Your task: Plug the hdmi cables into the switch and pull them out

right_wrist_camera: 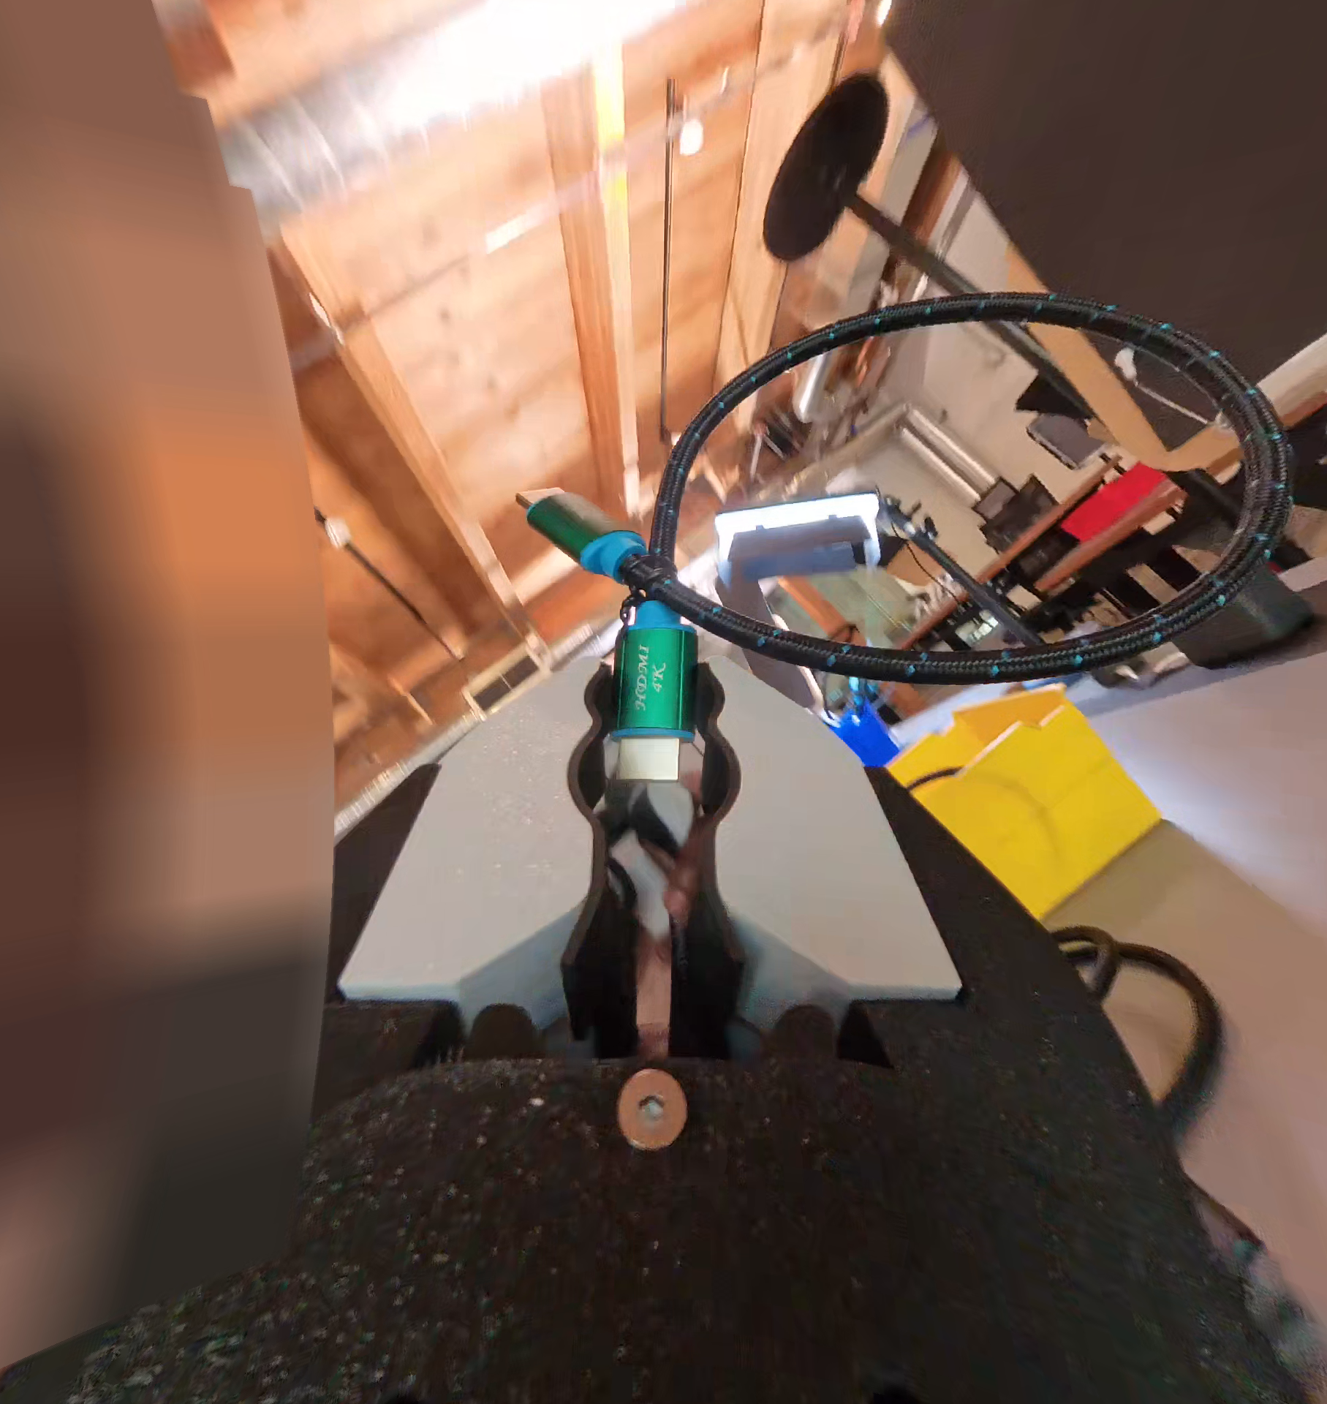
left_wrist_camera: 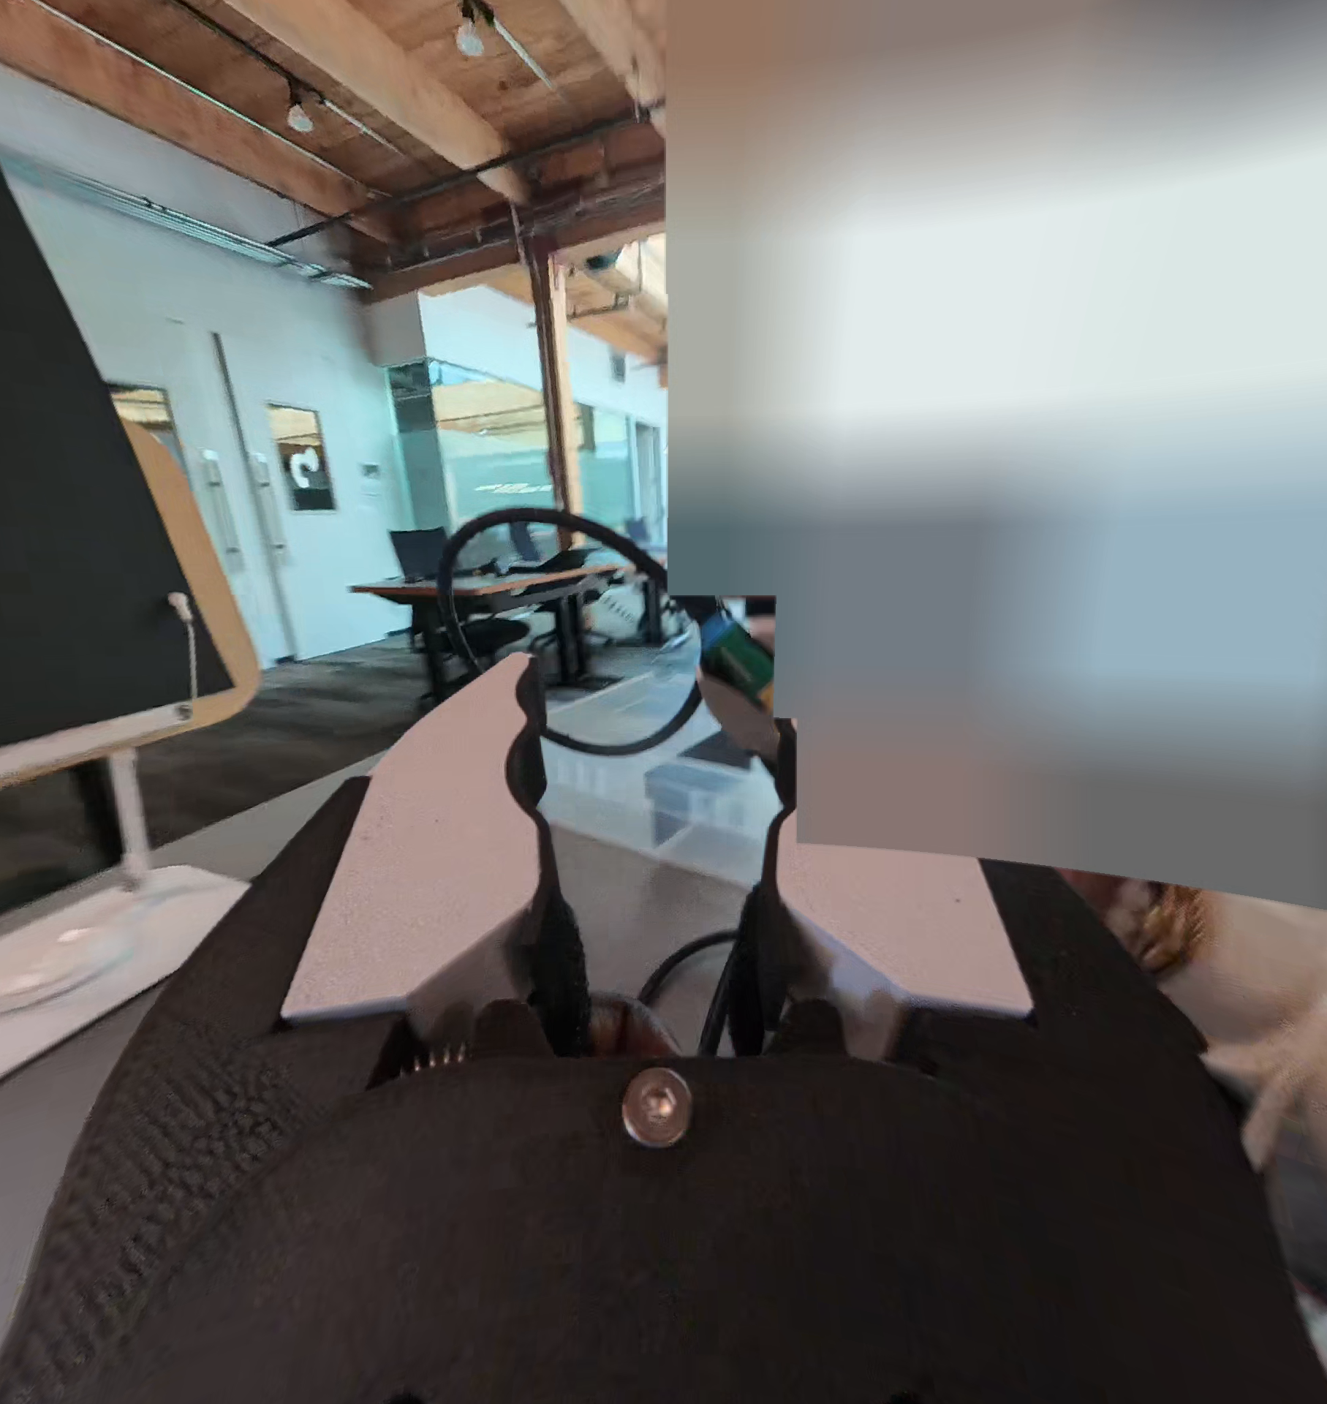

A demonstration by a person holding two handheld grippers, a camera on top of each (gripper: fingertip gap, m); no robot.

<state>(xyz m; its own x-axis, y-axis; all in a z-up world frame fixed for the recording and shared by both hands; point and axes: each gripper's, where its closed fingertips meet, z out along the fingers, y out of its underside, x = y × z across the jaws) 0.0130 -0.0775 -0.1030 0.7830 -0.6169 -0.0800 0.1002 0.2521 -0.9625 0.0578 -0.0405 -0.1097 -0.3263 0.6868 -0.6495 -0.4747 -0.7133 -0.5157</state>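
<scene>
My right gripper (right_wrist_camera: 649, 687) points up toward the wooden ceiling and is shut on the green metal plug (right_wrist_camera: 649, 684) of a braided black HDMI cable (right_wrist_camera: 1101, 342). The plug's bare metal end faces back toward the camera. The cable curls in a loop to the right, and its second green plug (right_wrist_camera: 569, 524) is tied beside the first. My left gripper (left_wrist_camera: 656, 699) is open and empty above the grey table. The cable loop (left_wrist_camera: 569, 748) and a green plug (left_wrist_camera: 736, 661) hang just beyond its fingertips. No switch shows in either view.
A black board in a wooden frame (left_wrist_camera: 75, 494) stands at the left on a white base (left_wrist_camera: 151, 980) with a glass dish (left_wrist_camera: 45, 965). A clear box (left_wrist_camera: 690, 798) lies ahead. A yellow bin (right_wrist_camera: 1025, 798) and a thin black cable (right_wrist_camera: 1146, 980) are on the table at the right.
</scene>
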